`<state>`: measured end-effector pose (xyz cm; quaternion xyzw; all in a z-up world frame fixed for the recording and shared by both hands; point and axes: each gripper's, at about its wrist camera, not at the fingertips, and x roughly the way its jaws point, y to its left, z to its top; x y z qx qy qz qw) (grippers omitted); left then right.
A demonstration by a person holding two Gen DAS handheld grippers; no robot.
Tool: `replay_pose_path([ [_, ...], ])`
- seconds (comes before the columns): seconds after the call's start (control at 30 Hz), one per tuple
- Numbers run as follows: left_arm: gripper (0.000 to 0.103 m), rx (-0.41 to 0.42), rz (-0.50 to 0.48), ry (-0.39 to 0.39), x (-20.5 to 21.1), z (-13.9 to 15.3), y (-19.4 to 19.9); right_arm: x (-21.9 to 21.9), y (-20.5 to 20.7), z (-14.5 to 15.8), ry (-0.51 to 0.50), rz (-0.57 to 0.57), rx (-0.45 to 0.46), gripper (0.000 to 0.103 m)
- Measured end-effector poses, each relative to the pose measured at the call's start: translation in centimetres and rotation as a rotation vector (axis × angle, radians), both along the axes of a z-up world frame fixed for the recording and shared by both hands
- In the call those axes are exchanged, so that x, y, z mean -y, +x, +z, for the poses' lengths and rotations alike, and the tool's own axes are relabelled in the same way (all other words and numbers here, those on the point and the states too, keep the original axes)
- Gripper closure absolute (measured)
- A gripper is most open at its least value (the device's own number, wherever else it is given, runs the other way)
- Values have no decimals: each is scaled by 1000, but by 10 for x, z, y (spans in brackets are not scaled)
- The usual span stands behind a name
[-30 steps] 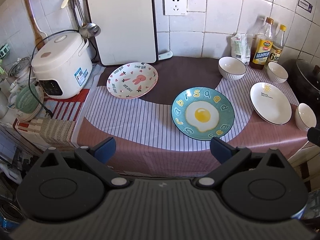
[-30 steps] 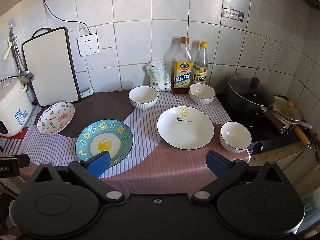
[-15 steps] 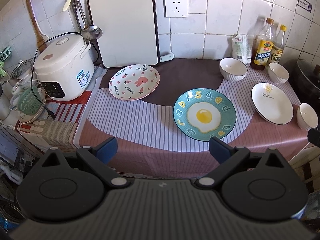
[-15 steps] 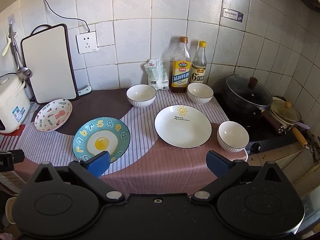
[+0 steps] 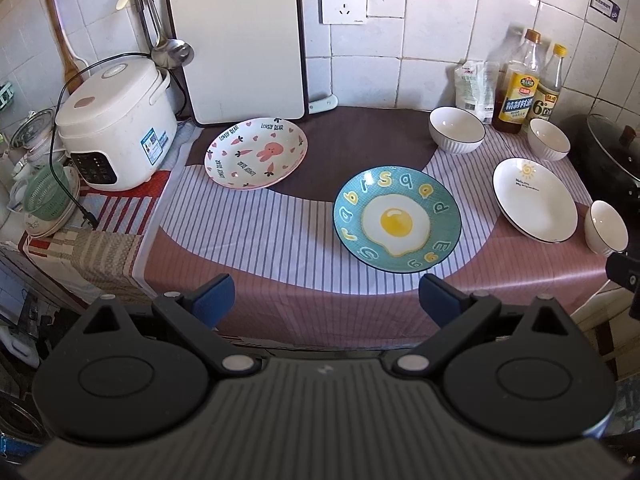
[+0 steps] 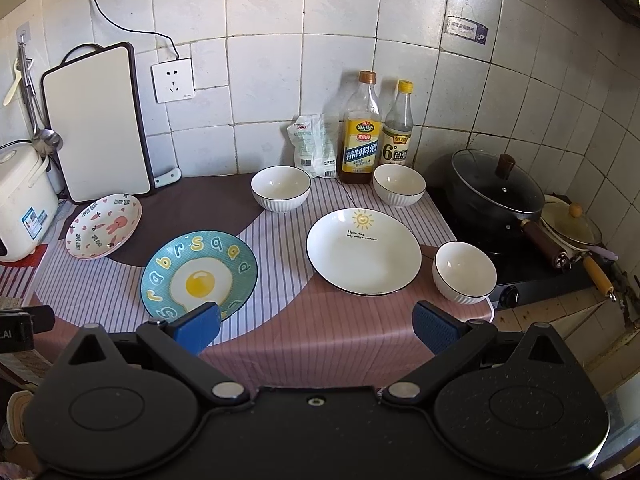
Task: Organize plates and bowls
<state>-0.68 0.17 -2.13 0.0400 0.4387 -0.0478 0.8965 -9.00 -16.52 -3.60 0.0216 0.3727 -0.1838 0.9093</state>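
Observation:
Three plates lie on the clothed counter: a pink rabbit plate (image 5: 256, 153) (image 6: 104, 227) at the back left, a teal fried-egg plate (image 5: 397, 219) (image 6: 199, 275) in the middle, and a white sun plate (image 5: 535, 199) (image 6: 364, 251) to the right. Three white bowls stand apart: one at the back centre (image 5: 457, 129) (image 6: 281, 188), one by the bottles (image 5: 548, 139) (image 6: 399, 184), one at the right edge (image 5: 606, 227) (image 6: 464, 272). My left gripper (image 5: 326, 298) hangs open before the counter's front edge. My right gripper (image 6: 316, 326) is open too, its left pad over the egg plate's near rim.
A rice cooker (image 5: 114, 120) and a leaning cutting board (image 5: 236, 42) stand at the back left. Two bottles (image 6: 359, 130) and a bag line the wall. A lidded black pan (image 6: 496, 188) sits on the stove to the right. Striped cloth (image 5: 256, 236) lies bare at front left.
Both grippers have drifted slightly back and up from the counter, so the dishes sit a little smaller and lower in view. Nothing on the counter has moved.

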Motion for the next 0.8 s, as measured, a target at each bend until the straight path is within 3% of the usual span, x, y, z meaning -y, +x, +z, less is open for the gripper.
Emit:
replay_pose_path([
  [0.33,3,-6,-18,-10,2,-5,-2,8,-3,0,6,-59,26,0],
  [0.8,2,7,-35,-14,3,-8,-4,8,1,-7,15,-52,1,0],
])
